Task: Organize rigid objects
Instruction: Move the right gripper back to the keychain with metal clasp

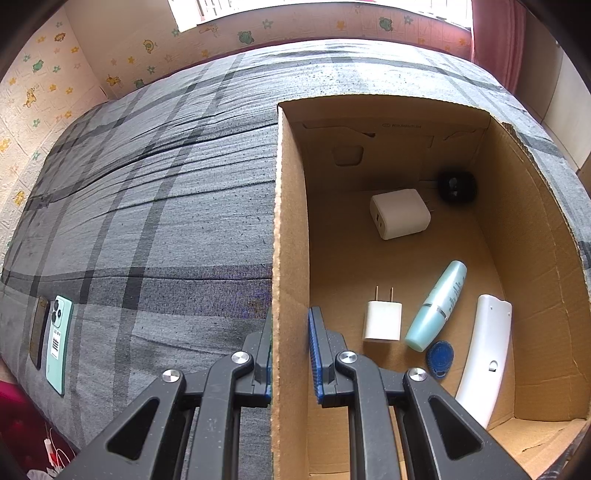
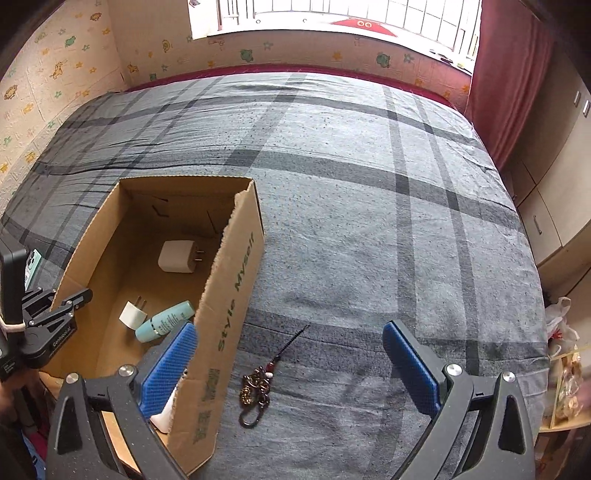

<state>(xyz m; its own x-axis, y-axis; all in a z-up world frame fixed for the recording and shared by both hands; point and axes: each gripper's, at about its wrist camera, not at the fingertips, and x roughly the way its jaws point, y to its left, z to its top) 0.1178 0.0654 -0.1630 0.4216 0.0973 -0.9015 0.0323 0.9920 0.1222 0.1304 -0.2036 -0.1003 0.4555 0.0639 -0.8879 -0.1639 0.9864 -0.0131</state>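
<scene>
Cardboard box [image 2: 236, 295], open at the top, sits on a bed covered by a grey sheet [image 2: 351, 192] crossed with darker plaid bands; cream wallpaper with small cartoon animals and stars runs behind the bed, a bright window [image 2: 332, 18] lies above it, and a dark red curtain [image 2: 509, 81] hangs on the right beside pale cupboard doors. The box has torn, ragged upper edges and green lettering on its outer long wall. Inside it lie a large white charger [image 1: 400, 213], a black round object [image 1: 457, 186] in the far corner, a small white plug [image 1: 382, 319] with its prongs pointing away, a teal tube [image 1: 436, 306], a blue fob [image 1: 439, 359] and a long white remote [image 1: 484, 360] along the right wall. The left gripper [image 1: 290, 354] straddles the box's left wall, one blue pad outside against the cardboard and the other pad inside with a gap, so it is not clamped. The right gripper [image 2: 295, 365] is spread wide, its left finger over the box's near right wall and its right finger above the sheet. Between those fingers, just outside the box, a brass-coloured keychain [image 2: 256, 387] lies on the sheet. Two phones [image 1: 51, 332] lie side by side at the sheet's left edge, well apart from the box.
</scene>
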